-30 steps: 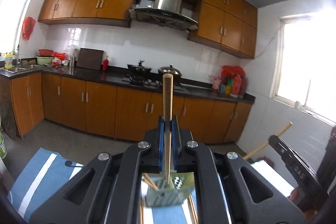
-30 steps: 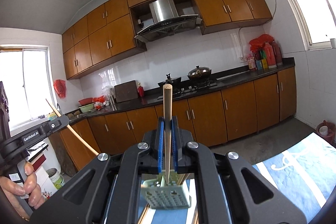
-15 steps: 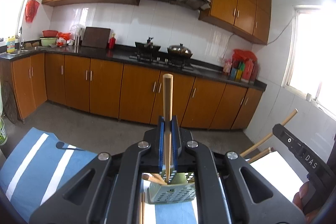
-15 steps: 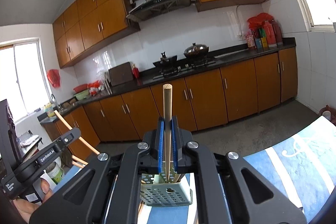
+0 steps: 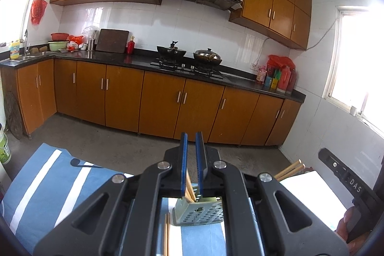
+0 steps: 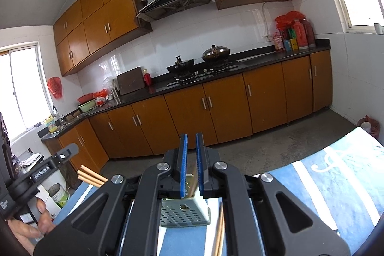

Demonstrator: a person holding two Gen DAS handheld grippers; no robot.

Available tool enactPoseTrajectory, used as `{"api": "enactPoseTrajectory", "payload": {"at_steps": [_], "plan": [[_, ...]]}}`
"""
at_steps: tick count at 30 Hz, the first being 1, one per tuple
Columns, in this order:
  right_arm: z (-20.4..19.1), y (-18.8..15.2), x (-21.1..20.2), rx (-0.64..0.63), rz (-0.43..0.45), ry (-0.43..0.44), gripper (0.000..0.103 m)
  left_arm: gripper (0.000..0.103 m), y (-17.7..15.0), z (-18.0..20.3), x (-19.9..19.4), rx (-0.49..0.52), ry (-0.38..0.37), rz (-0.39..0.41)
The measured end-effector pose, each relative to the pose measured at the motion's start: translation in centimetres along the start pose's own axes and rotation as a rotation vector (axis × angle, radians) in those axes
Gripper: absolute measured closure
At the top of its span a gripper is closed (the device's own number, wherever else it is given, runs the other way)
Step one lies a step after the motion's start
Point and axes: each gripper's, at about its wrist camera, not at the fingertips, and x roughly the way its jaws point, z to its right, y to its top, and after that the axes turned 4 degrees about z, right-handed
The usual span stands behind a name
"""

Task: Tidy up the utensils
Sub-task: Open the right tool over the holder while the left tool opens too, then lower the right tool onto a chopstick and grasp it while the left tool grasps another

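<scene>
Round wooden chopsticks (image 5: pixel 189 186) stand leaning in a grey-green perforated plastic holder (image 5: pixel 199 214) that sits just below and ahead of both pairs of tongs, on a blue-and-white striped cloth (image 5: pixel 48 179). The left tongs (image 5: pixel 192 136) and the right tongs (image 6: pixel 192 136) are both closed to a narrow slit, with nothing between their blue pads. More loose chopsticks (image 5: pixel 166 234) lie flat on the cloth under the tongs, just beside the holder.
</scene>
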Motion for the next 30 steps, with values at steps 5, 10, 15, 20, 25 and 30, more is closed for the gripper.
{"api": "enactPoseTrajectory", "payload": {"at_steps": [5,10,15,20,25,30], "plan": [[1.9,-1.3,-2.4,0.003,-0.033,-0.053,0.095,0.093,-0.6,-1.0,-3.6,-0.002,0.009,-0.001],[4.5,-5.9,-2.1,0.006,-0.193,-0.120,0.095,0.088,-4.2,-3.3,-6.7,0.022,0.044,-0.051],[6.0,-12.7,1.1,0.050,-0.432,-0.137,0.095,0.088,-10.2,-7.0,-6.6,0.027,0.103,-0.195],[4.7,-17.8,3.4,0.058,-0.575,-0.101,0.095,0.088,-14.3,-9.4,-5.3,0.004,0.140,-0.322],[2.9,-19.1,4.6,0.036,-0.606,-0.074,0.095,0.083,-16.9,-10.4,-4.8,-0.009,0.145,-0.387],[2.1,-20.1,5.4,-0.006,-0.621,-0.080,0.095,0.083,-17.9,-10.3,-4.6,-0.012,0.140,-0.417]]}}
